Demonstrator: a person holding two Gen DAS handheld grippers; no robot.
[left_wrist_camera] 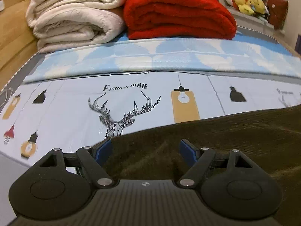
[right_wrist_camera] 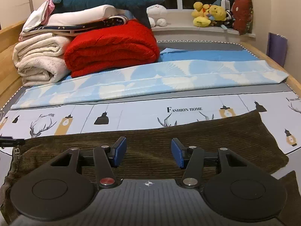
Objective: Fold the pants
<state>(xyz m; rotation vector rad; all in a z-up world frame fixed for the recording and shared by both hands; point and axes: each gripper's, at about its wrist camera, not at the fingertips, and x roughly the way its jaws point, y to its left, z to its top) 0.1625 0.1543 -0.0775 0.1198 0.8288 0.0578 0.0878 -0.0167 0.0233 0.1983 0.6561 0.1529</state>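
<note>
Left wrist view, left to right: cream blankets sit folded by the wooden bed frame, a folded red blanket just beside them, and yellow plush toys far off on a ledge. Below runs a pale blue patterned quilt, then a sheet printed with a deer and lamps. The left gripper hovers over the edge of the dark brown corduroy pants, its blue-padded jaws spread wide with nothing pinched between them.

Right wrist view, left to right: the pants' waistband, lettered, lies at the near left edge, and the pants stretch flat across the printed sheet to the right, where a leg end lies near the sheet's edge. The right gripper hangs above the cloth's middle, jaws parted and empty. Behind, the cream blankets and red blanket stand side by side, a dark teal shark plush lying on the stack. Yellow plush toys line the windowsill.
</note>
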